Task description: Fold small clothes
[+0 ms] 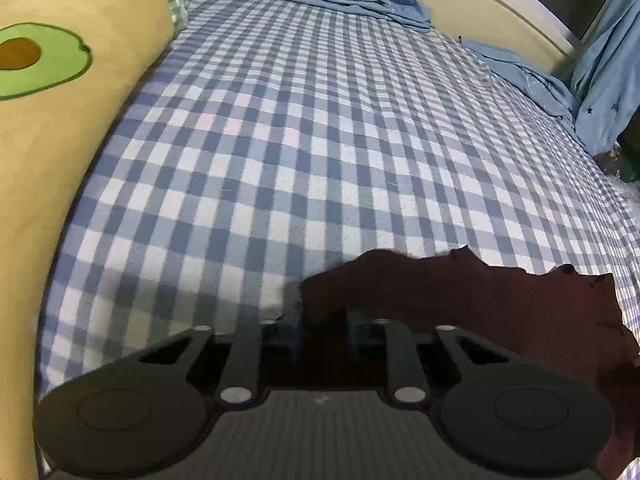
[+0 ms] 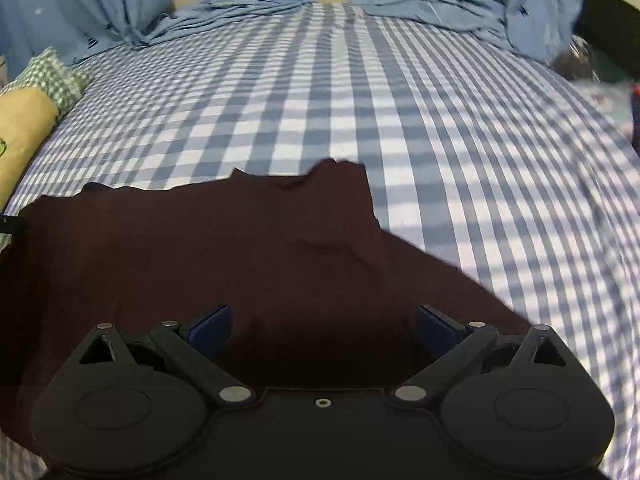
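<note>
The dark maroon knit garment looks soft and limp; left tongs pinch its edge, right tongs gape above it.

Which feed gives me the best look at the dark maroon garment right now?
The right wrist view: the dark maroon garment spreads across the checked bedsheet, far edge and right corner visible. The left wrist view shows only a dark patch with a ragged edge.

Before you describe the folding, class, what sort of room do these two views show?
Most likely a bedroom: a blue-and-white checked bedsheet covers a bed, a long tan avocado-print bolster pillow lies along its edge, and blue star-print curtains hang behind.
</note>
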### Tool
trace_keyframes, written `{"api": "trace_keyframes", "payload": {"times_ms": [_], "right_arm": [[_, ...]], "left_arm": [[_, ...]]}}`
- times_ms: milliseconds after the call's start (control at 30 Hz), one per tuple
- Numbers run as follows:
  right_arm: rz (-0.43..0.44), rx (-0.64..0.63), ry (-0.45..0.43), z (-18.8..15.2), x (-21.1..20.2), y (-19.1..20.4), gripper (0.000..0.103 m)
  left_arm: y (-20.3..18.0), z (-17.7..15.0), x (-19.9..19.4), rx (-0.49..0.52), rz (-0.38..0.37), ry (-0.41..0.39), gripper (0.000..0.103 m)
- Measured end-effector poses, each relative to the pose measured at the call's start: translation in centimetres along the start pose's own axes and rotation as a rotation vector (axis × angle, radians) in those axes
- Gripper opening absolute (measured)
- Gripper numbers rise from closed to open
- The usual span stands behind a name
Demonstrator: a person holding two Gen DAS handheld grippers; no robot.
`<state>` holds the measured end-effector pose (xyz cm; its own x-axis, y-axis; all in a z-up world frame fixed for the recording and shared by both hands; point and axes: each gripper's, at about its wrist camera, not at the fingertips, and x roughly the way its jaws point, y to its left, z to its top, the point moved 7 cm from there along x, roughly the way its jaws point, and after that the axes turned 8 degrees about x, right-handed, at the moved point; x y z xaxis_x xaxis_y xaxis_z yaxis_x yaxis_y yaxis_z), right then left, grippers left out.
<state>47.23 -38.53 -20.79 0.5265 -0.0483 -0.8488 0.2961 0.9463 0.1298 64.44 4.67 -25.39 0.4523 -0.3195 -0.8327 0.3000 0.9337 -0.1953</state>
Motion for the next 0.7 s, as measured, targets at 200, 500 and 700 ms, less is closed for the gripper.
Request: {"api": "trace_keyframes", "payload": {"times_ms": [200, 500, 700], "right_arm": [[0.009, 0.034, 0.015, -1.2, 0.2, 0.6, 0.098], [0.006, 0.015, 0.066, -3.1, 1.5, 2.8, 0.098], [-0.005, 0.003, 0.08, -3.5, 1.8, 3.0, 0.099]], "left_arm": [[-5.2, -1.2, -4.9, 0.34, 0.092, -0.23, 0.011], [-13.0, -6.8, -7.4, 0.799, 0.147, -0.264, 0.012], [-13.2, -6.2, -6.9, 0.791, 0.127, -0.21, 0.028]]}}
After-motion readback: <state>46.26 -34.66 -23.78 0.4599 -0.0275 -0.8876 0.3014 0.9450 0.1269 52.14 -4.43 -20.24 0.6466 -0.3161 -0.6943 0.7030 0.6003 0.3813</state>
